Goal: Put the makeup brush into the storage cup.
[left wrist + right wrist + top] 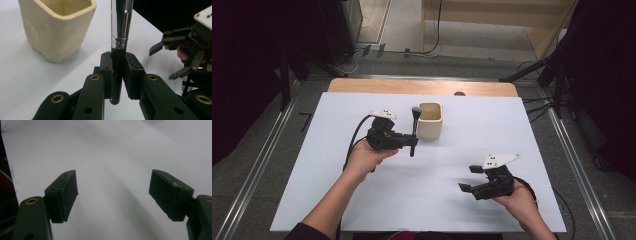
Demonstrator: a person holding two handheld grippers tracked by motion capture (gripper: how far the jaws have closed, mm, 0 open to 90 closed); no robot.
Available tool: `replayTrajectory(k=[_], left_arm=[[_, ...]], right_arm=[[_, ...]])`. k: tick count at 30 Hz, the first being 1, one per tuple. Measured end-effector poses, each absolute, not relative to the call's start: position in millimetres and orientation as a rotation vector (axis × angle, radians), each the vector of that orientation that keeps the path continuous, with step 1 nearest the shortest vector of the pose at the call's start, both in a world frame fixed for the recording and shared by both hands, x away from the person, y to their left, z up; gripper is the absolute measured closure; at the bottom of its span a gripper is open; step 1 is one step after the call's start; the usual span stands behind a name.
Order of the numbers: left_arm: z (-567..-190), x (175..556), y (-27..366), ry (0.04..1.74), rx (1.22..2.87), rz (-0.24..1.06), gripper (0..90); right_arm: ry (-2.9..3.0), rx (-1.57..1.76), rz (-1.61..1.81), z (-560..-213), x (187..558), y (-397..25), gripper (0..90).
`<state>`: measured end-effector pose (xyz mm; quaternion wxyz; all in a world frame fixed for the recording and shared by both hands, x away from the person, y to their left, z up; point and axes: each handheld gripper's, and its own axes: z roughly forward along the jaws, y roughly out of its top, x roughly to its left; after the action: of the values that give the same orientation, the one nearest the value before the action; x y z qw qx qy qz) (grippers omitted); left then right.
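High view: left claw (412, 141) grips upright brush (414, 131) beside cup (430, 121).

A cream cup (430, 121) stands on the white table (492, 125).

We see a white table top (492, 130) with a wooden far edge (422, 87), grey floor (242, 170), metal rails (259, 150), dark curtains (242, 60), pale wooden furniture (512, 15) beyond.

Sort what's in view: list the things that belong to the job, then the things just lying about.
In the job:
- black-handled brush with chrome ferrule
- cream square ceramic cup
- left gripper, clamped on the brush handle

Lying about:
- right gripper, open, holding nothing
- white table sheet
- floor cables
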<state>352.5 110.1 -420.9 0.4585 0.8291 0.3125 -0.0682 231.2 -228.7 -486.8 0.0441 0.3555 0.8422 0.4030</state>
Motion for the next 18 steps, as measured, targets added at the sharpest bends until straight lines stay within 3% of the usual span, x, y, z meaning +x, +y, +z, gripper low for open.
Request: replayTrajectory(k=[18], left_arm=[[-399,374,95,0.77,2.021,-0.094,79.0]], right_arm=[[2.581,1.065,1.244,-486,230,-225,24.1]])
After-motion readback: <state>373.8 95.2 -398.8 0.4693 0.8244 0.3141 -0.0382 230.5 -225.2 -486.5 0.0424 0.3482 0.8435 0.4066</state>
